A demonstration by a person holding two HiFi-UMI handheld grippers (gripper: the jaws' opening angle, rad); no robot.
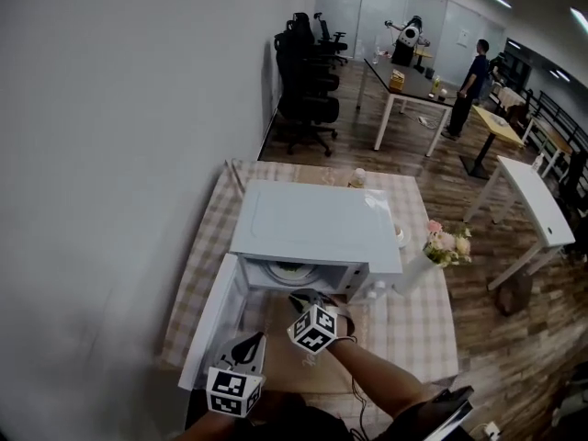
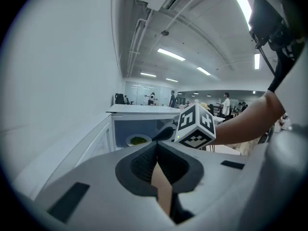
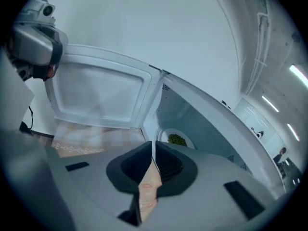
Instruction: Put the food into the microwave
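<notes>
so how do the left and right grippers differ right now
The right gripper is at the microwave mouth; the left gripper hangs back by the open door. The right gripper faces the plate of food; the left gripper faces the right one's cube. Both are shut, empty.

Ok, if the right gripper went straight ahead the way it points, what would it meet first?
The right gripper, jaws shut and empty, aims into the open microwave; first in line is probably the plate of green food, though depth is unclear.
</notes>
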